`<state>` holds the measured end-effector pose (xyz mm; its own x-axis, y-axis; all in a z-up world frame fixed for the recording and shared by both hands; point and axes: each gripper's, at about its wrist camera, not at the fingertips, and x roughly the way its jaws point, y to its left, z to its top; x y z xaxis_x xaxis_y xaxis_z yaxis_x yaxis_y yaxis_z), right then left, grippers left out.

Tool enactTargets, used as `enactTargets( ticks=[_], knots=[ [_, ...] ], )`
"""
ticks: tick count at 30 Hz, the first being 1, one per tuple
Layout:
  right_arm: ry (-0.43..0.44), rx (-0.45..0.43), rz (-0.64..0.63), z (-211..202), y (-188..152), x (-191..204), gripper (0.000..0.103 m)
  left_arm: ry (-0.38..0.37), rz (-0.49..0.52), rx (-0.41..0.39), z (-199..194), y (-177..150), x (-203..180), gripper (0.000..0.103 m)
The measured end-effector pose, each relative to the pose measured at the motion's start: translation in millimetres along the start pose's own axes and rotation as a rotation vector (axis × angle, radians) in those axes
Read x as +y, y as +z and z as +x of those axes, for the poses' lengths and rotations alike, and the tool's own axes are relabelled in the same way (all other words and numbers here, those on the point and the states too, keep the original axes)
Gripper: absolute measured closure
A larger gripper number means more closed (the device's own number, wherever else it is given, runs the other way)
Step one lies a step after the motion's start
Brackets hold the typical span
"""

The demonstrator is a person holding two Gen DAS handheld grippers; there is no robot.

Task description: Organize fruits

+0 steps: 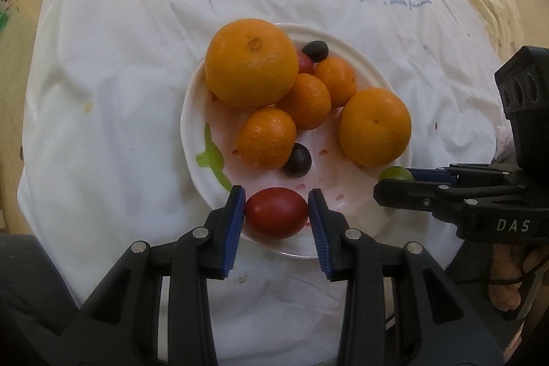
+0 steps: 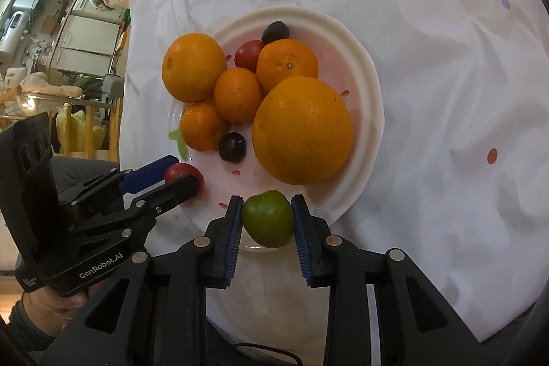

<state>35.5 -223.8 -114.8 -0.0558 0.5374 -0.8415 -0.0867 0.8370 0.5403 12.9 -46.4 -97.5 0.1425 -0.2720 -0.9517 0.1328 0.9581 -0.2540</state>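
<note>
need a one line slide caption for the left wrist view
Left claw closed on a red tomato at the near rim of the fruit plate, right claw on a green fruit.

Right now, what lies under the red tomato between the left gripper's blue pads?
The white plate lies under the red tomato, near its front rim. The tomato covers the spot beneath, so contact is not visible.
</note>
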Motion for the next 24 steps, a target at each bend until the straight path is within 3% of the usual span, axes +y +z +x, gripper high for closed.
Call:
enactTargets(
  ticks=[6,7,8,10,15,18,24],
  knots=[
    [0.024,0.009,0.005,-1.0,0.4,-0.4,0.07,-0.031,-0.018,0.018,1.7,0.5,2.6,0.069],
    [0.025,0.007,0.007,-1.6,-0.2,-1.1,0.065,-0.036,-0.016,0.017,1.1,0.3,2.6,0.068],
    [0.024,-0.003,0.01,-4.1,-0.3,-1.8,0.051,-0.037,-0.013,0.014,0.2,0.2,2.7,0.067],
    [0.03,-0.024,0.014,-5.4,0.5,0.5,0.039,-0.027,-0.006,0.001,-2.9,-0.1,1.7,0.047],
    [0.056,-0.066,0.023,-18.0,-1.3,-0.4,0.039,-0.02,0.003,-0.024,-14.4,-3.1,1.9,0.041],
    [0.055,-0.146,0.01,-36.7,-6.1,4.0,0.038,-0.007,0.005,-0.076,-30.6,-7.3,1.8,0.041],
    [-0.08,-0.383,-0.102,-81.4,-41.5,35.4,0.016,0.111,-0.007,-0.295,-77.8,-29.7,-2.8,0.041]
  ],
)
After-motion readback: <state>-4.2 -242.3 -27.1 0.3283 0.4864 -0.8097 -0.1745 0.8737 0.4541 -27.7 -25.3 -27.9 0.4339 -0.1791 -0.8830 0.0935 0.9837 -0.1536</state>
